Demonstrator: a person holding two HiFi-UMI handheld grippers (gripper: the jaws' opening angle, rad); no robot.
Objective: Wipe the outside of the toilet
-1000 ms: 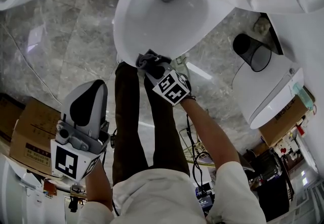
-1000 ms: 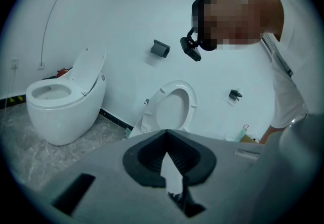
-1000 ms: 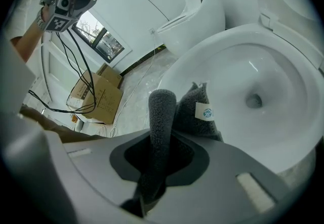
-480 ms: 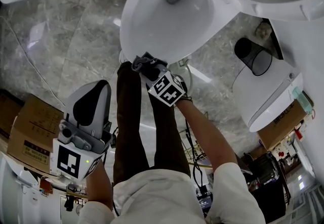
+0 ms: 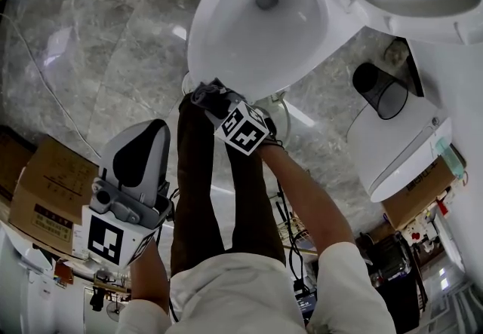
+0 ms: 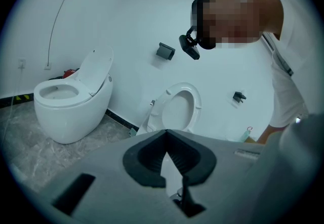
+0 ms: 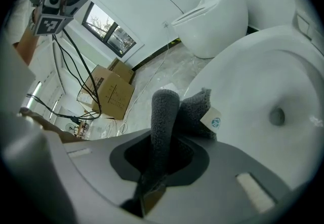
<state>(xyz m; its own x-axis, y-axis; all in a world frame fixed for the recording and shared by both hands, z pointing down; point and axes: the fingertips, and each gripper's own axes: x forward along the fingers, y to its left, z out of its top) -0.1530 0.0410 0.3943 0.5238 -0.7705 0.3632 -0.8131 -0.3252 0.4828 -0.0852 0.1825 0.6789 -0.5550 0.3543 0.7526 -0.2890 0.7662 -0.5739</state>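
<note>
Right gripper [image 5: 216, 102]: clamped on the grey cloth [image 7: 165, 109]. The roll is pinched between the jaws, and a tagged fold sticks out past the tips.
Cloth position: directly ahead of the gripper's tips, against the front outer edge of the toilet [image 5: 198, 35] bowl. It looks pressed on, though I can't confirm full contact from the head view.
What changed: over the last second the cloth has slid a short way along the front curve, toward the gripper's left, staying on the rim line.
What it means: I judge a wiping stroke is under way around the bowl's front. The outer wall below the gripper and the far sides look still to be done.
Left gripper [image 6: 164, 134]: jaws drawn together on nothing. It is held well back from the bowl and faces a second toilet [image 6: 71, 106] across the room. It has barely shifted, so I read it as idle.
Watch: the loose fold could slip over the rim into the bowl.
</note>
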